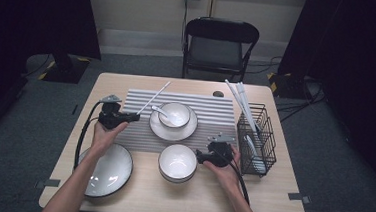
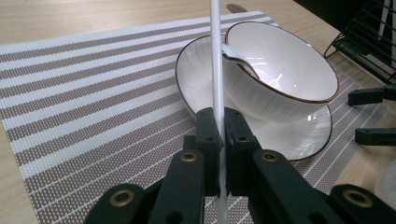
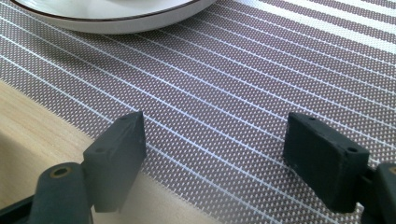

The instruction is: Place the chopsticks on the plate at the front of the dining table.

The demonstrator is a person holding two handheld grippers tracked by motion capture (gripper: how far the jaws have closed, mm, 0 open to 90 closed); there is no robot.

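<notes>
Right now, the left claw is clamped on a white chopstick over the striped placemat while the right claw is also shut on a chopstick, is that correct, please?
Not quite: the right claw is open and holds nothing, as the right gripper view shows, its jaws standing apart over the striped placemat. The left claw is indeed clamped on a white chopstick.

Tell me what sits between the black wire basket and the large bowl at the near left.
In the high view, a smaller white bowl sits between the wire basket and the large bowl, with the open right gripper beside it.
</notes>
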